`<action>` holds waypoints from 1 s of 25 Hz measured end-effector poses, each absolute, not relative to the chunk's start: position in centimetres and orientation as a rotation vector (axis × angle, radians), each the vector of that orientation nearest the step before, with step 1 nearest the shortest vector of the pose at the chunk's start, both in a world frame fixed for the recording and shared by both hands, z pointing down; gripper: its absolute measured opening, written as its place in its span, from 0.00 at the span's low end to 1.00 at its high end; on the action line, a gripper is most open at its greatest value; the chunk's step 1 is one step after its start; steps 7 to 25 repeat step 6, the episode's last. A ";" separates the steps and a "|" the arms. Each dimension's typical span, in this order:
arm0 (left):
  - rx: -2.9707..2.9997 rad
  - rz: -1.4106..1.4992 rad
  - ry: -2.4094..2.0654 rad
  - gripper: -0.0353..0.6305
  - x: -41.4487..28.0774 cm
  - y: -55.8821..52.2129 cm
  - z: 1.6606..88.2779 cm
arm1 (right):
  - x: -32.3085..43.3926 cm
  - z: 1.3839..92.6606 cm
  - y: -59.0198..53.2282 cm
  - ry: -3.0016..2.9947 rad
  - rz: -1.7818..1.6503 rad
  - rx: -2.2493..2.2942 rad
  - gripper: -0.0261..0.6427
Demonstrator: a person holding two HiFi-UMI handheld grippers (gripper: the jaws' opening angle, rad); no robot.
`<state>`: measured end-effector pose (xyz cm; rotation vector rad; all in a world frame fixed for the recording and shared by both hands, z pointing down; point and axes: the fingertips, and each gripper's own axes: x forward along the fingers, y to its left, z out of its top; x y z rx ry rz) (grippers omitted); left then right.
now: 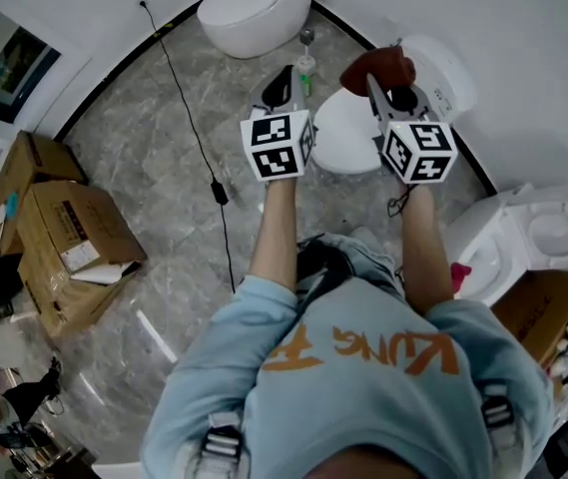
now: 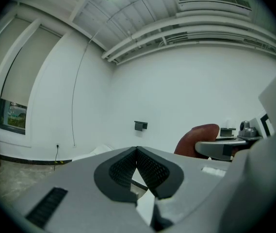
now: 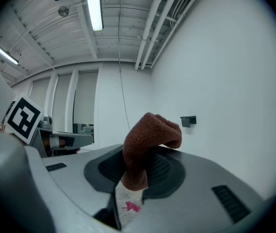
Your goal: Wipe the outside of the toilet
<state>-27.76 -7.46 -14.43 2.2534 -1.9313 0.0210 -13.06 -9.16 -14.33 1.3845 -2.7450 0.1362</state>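
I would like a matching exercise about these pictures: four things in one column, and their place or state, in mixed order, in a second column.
Things
1. reddish-brown knitted cloth
2. left gripper
3. brown cardboard boxes
4. thin black cable

Place or state
A. shut, nothing between its jaws
B. runs across the marble floor
C. clamped in the right gripper
D. on the floor at the person's left

Pairs: 1-C, 2-A, 3-D, 4-B
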 end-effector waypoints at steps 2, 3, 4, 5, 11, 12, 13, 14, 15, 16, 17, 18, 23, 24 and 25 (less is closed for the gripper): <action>2.254 0.011 -1.933 0.04 -28.0 -7.5 -14.7 | -13.2 -14.7 -9.1 -2.747 0.118 1.372 0.17; 2.254 0.004 -1.937 0.04 -28.1 -7.5 -14.9 | -13.3 -14.8 -9.1 -2.747 0.109 1.366 0.17; 2.255 -0.001 -1.941 0.04 -28.2 -7.5 -15.1 | -13.4 -14.8 -9.2 -2.746 0.105 1.361 0.17; 2.256 -0.005 -1.944 0.04 -28.2 -7.5 -15.3 | -13.4 -14.9 -9.2 -2.745 0.106 1.357 0.17; 2.257 -0.008 -1.948 0.04 -28.3 -7.5 -15.5 | -13.4 -14.9 -9.2 -2.744 0.107 1.354 0.17; 2.257 -0.008 -1.948 0.04 -28.3 -7.5 -15.5 | -13.4 -14.9 -9.2 -2.744 0.107 1.354 0.17; 2.257 -0.008 -1.948 0.04 -28.3 -7.5 -15.5 | -13.4 -14.9 -9.2 -2.744 0.107 1.354 0.17; 2.257 -0.008 -1.948 0.04 -28.3 -7.5 -15.5 | -13.4 -14.9 -9.2 -2.744 0.107 1.354 0.17; 2.257 -0.008 -1.948 0.04 -28.3 -7.5 -15.5 | -13.4 -14.9 -9.2 -2.744 0.107 1.354 0.17; 2.257 -0.008 -1.948 0.04 -28.3 -7.5 -15.5 | -13.4 -14.9 -9.2 -2.744 0.107 1.354 0.17; 2.257 -0.008 -1.948 0.04 -28.3 -7.5 -15.5 | -13.4 -14.9 -9.2 -2.744 0.107 1.354 0.17; 2.257 -0.008 -1.948 0.04 -28.3 -7.5 -15.5 | -13.4 -14.9 -9.2 -2.744 0.107 1.354 0.17; 2.257 -0.008 -1.948 0.04 -28.3 -7.5 -15.5 | -13.4 -14.9 -9.2 -2.744 0.107 1.354 0.17; 2.257 -0.008 -1.948 0.04 -28.3 -7.5 -15.5 | -13.4 -14.9 -9.2 -2.744 0.107 1.354 0.17; 2.257 -0.008 -1.948 0.04 -28.3 -7.5 -15.5 | -13.4 -14.9 -9.2 -2.744 0.107 1.354 0.17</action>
